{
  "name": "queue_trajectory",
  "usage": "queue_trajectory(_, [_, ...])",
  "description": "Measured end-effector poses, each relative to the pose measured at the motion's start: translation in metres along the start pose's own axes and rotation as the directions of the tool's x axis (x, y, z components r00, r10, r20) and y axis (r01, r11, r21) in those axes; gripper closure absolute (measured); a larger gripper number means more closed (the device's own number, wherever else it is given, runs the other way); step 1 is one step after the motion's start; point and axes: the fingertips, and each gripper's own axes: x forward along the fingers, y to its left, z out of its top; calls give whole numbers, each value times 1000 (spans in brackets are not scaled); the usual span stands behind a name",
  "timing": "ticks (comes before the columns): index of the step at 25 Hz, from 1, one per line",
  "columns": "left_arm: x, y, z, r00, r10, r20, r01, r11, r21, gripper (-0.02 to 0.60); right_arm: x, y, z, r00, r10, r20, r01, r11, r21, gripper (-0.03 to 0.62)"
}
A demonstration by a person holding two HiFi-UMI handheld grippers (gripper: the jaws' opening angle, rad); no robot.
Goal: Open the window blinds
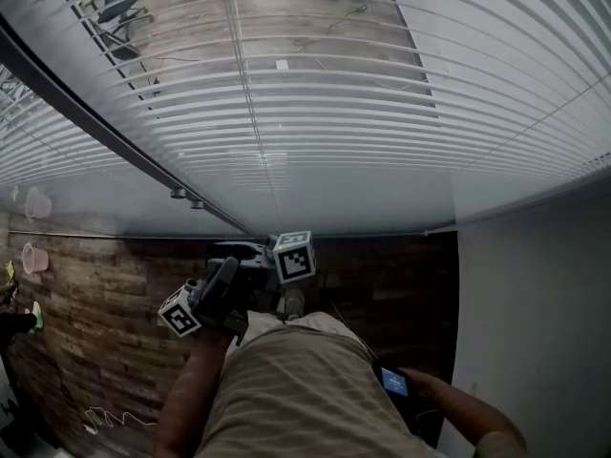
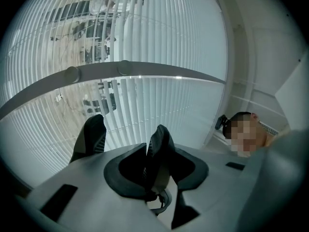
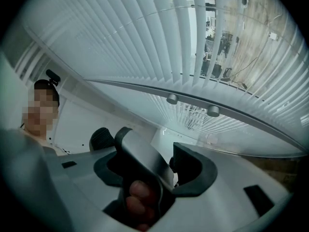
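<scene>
Left gripper view gives us the nearest thing: the left gripper [image 2: 125,138] has its two black jaws standing moderately apart with only air between them, tips toward the window. From the right gripper view, the right gripper [image 3: 139,150] shows one black jaw at middle left, while a grey handle [image 3: 140,161] with fingers [image 3: 137,191] curled behind it crosses the gap, so we cannot tell whether those jaws press on anything. Seen from the head view, both grippers sit close together at lower centre, over the wood floor [image 1: 95,332]. Past them a dark bar [image 1: 105,127] with two round fittings cuts across the left, and the blinds [image 1: 382,113] fill the whole upper half, lowered, an office showing between the slats at upper left. A thin line [image 1: 250,113] runs down the middle of the slats; cord or rod, we cannot say. We judge the task barely begun: nothing is grasped yet. Next we would need to find the control, lift one gripper to it, close on it, then pull or twist
</scene>
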Motion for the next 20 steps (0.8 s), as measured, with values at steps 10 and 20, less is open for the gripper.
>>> queue_trajectory(10, [12, -9, -9, 1000, 2, -28, -2, 1000, -1, 453, -10, 12, 5, 1000, -6, 24, 6, 1000, -8, 365])
queue_trajectory(20, [14, -17, -7, 999, -36, -1, 36, 999, -23, 453, -8, 13, 3, 1000, -21, 8, 21, 1000, -9, 365])
